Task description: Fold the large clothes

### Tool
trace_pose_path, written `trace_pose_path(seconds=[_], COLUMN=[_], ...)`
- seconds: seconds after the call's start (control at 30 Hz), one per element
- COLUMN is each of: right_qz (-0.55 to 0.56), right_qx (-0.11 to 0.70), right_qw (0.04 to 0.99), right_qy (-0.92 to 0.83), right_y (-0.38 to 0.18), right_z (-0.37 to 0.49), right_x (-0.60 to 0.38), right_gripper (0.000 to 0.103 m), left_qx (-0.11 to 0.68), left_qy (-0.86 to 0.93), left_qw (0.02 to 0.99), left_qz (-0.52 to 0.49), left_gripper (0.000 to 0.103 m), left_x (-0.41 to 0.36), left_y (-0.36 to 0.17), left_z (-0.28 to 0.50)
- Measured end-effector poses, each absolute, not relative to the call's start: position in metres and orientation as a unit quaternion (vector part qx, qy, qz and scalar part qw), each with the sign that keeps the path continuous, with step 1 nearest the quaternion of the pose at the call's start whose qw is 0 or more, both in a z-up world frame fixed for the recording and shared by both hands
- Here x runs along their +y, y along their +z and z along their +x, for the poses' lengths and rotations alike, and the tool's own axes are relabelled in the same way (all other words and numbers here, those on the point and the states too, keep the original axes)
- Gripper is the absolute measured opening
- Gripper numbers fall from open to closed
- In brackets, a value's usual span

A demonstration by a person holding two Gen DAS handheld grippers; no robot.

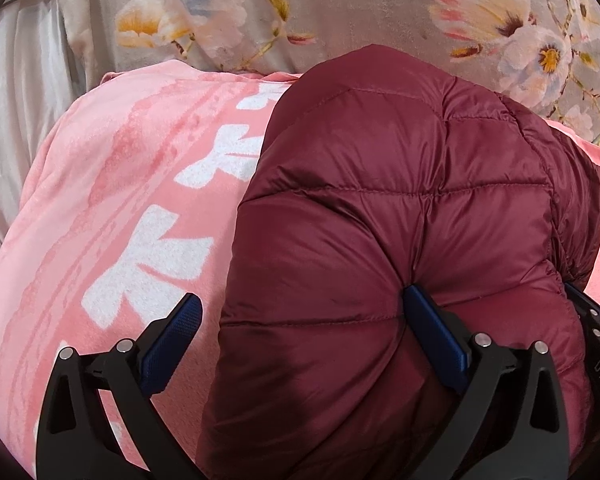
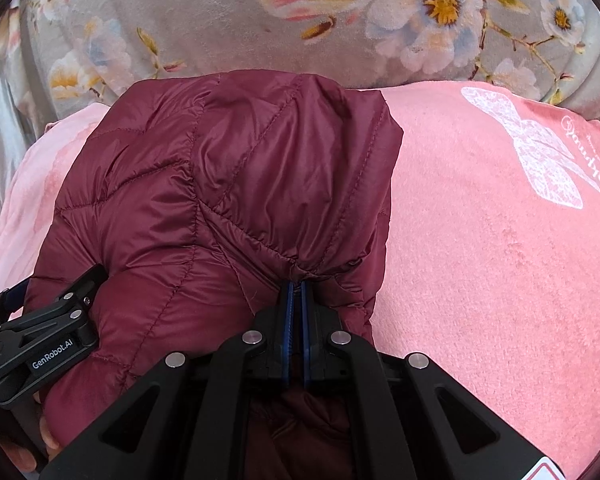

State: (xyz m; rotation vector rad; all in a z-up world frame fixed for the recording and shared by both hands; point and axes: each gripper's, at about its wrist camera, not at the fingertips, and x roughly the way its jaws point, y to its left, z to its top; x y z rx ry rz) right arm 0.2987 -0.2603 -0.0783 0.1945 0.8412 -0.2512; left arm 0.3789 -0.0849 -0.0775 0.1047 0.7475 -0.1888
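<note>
A maroon quilted puffer jacket (image 1: 380, 208) lies bunched and folded on a pink blanket (image 1: 132, 184). My left gripper (image 1: 300, 304) is open, its jaws wide apart over the jacket's near left edge; the right finger (image 1: 436, 336) presses into the fabric and the left finger (image 1: 172, 344) is over the blanket. In the right wrist view the jacket (image 2: 228, 184) fills the left half. My right gripper (image 2: 296, 292) is shut on a pinch of the jacket's near edge. The left gripper's body (image 2: 44, 344) shows at the lower left, against the jacket.
The pink blanket (image 2: 500, 240) with white prints covers the surface under the jacket. A grey floral cover (image 1: 340, 12) lies beyond it, also in the right wrist view (image 2: 260, 20). Pale cloth (image 1: 16, 100) hangs at the far left.
</note>
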Motion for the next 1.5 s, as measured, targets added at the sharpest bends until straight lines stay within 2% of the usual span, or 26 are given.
trace_pose_path(seconds=[0.2, 0.27, 0.3, 0.33, 0.4, 0.47, 0.53, 0.73, 0.97, 1.27, 1.43, 1.5], right_qz=[0.103, 0.100, 0.097, 0.089, 0.075, 0.074, 0.070, 0.073, 0.065, 0.062, 0.069, 0.067], right_qx=[0.398, 0.389, 0.380, 0.373, 0.371, 0.371, 0.372, 0.364, 0.359, 0.341, 0.339, 0.342], right_qw=[0.903, 0.907, 0.911, 0.914, 0.915, 0.915, 0.914, 0.915, 0.918, 0.925, 0.925, 0.925], right_qy=[-0.122, -0.126, -0.129, -0.134, -0.142, -0.140, -0.146, -0.160, -0.156, -0.158, -0.159, -0.154], right_y=[-0.070, -0.061, -0.056, -0.053, -0.050, -0.050, -0.051, -0.048, -0.048, -0.044, -0.045, -0.046], right_z=[0.287, 0.267, 0.251, 0.237, 0.212, 0.188, 0.160, 0.105, 0.070, 0.055, 0.053, 0.054], right_x=[-0.261, -0.258, -0.254, -0.251, -0.245, -0.242, -0.238, -0.229, -0.205, -0.197, -0.195, -0.194], right_gripper=[0.005, 0.013, 0.022, 0.036, 0.048, 0.051, 0.059, 0.067, 0.069, 0.075, 0.086, 0.086], left_qx=[0.348, 0.339, 0.330, 0.325, 0.314, 0.308, 0.302, 0.316, 0.309, 0.297, 0.292, 0.291], left_qy=[-0.088, -0.093, -0.097, -0.100, -0.105, -0.108, -0.103, -0.106, -0.110, -0.102, -0.099, -0.099], left_qw=[0.932, 0.935, 0.938, 0.940, 0.943, 0.945, 0.947, 0.942, 0.942, 0.948, 0.950, 0.950], left_qz=[0.053, 0.049, 0.045, 0.043, 0.035, 0.028, 0.028, 0.038, 0.068, 0.056, 0.052, 0.050], left_gripper=[0.098, 0.098, 0.098, 0.098, 0.098, 0.098, 0.098, 0.098, 0.098, 0.098, 0.098, 0.098], left_x=[-0.080, -0.072, -0.066, -0.060, -0.048, -0.036, -0.029, -0.018, -0.022, -0.017, -0.015, -0.015], left_y=[-0.072, -0.070, -0.069, -0.068, -0.065, -0.066, -0.065, -0.072, -0.076, -0.076, -0.075, -0.075], left_z=[0.366, 0.348, 0.333, 0.320, 0.297, 0.271, 0.253, 0.202, 0.155, 0.136, 0.134, 0.134])
